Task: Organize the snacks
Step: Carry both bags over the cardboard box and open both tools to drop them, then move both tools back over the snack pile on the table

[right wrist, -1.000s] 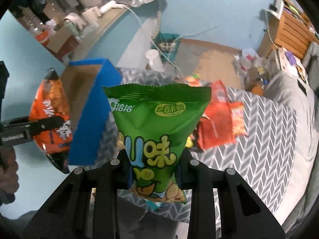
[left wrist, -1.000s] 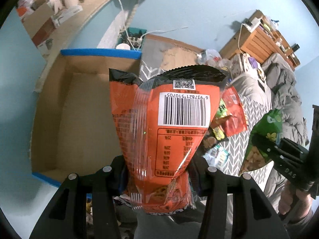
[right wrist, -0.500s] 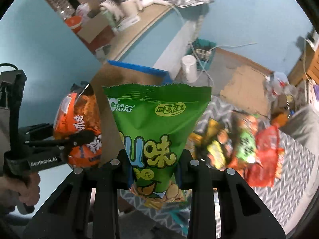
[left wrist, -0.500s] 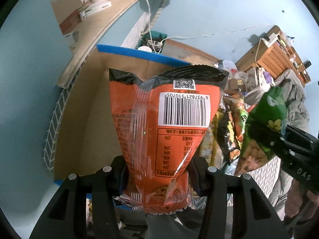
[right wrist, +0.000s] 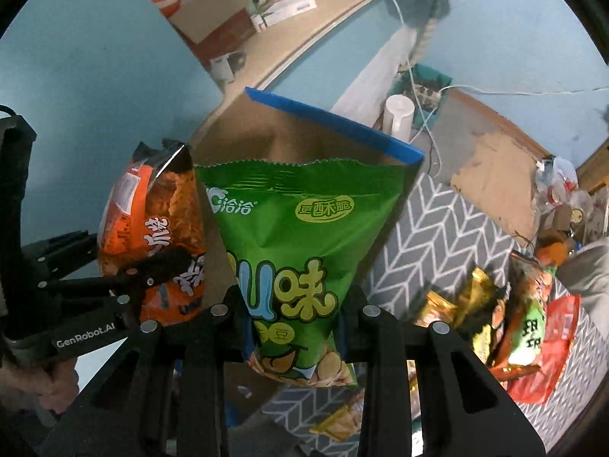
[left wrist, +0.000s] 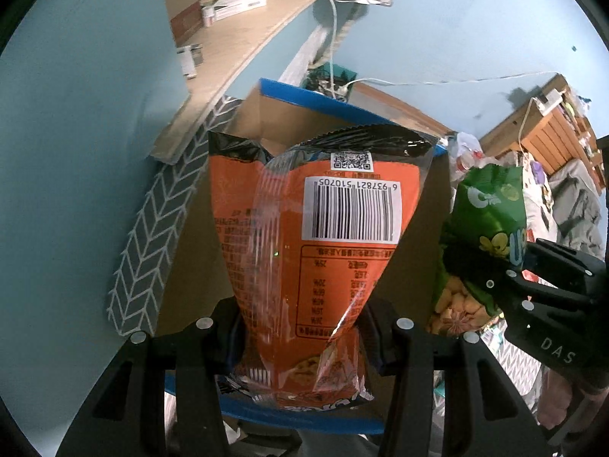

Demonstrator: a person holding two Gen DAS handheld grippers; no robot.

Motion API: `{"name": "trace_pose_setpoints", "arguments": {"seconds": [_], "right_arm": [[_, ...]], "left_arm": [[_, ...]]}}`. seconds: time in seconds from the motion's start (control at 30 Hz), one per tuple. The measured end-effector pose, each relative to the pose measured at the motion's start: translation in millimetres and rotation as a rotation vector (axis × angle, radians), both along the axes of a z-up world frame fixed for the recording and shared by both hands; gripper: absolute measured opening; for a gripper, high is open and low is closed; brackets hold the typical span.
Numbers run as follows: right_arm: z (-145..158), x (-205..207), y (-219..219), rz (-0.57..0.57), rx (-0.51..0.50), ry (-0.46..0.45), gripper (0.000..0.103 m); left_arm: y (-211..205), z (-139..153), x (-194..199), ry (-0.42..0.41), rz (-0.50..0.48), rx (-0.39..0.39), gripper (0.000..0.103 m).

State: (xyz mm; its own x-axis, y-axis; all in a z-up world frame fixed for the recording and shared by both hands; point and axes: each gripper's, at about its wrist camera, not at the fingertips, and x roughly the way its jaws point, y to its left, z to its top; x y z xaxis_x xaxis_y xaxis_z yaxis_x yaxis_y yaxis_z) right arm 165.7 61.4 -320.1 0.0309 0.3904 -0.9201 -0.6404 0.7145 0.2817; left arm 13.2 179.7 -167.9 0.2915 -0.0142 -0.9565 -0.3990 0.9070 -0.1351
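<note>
My left gripper point(left wrist: 300, 327) is shut on an orange snack bag point(left wrist: 316, 251), whose barcode side faces the camera. The bag hangs over an open cardboard box with blue edges point(left wrist: 316, 95). My right gripper point(right wrist: 293, 314) is shut on a green snack bag point(right wrist: 300, 236), held above the same box point(right wrist: 335, 123). In the right wrist view the orange bag point(right wrist: 152, 228) and left gripper point(right wrist: 152, 266) are close at the left. In the left wrist view the green bag point(left wrist: 483, 236) and right gripper point(left wrist: 495, 278) are at the right.
Several loose snack packets point(right wrist: 514, 320) lie on a grey herringbone cloth point(right wrist: 437, 236) right of the box. A wooden shelf point(left wrist: 243, 26) with cartons and cups runs behind. Cables and a power strip point(right wrist: 426, 91) lie on the floor beyond the box.
Both grippers have carried their bags sideways toward the box, and the views rolled. The box now sits right behind both bags, and the two grippers are closer together.
</note>
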Motion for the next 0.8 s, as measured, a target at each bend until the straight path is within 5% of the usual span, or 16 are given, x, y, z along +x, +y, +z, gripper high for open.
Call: {"name": "trace_pose_setpoints", "arguments": {"seconds": [0.2, 0.33, 0.43, 0.8], "right_arm": [[-3, 3, 10, -0.005, -0.008, 0.014, 0.034], [0, 5, 12, -0.022, -0.006, 0.017, 0.055], [6, 5, 12, -0.033, 0.008, -0.006, 0.064], [23, 0, -9, -0.066, 0.006, -0.078, 0.074]], "left_arm": [[9, -6, 0, 0.008, 0.028, 0.016, 0.051], [11, -7, -3, -0.005, 0.075, 0.028, 0.055], [13, -4, -6, -0.031, 0.098, 0.043, 0.069], [-3, 20, -10, -0.087, 0.079, 0.085, 0.080]]}}
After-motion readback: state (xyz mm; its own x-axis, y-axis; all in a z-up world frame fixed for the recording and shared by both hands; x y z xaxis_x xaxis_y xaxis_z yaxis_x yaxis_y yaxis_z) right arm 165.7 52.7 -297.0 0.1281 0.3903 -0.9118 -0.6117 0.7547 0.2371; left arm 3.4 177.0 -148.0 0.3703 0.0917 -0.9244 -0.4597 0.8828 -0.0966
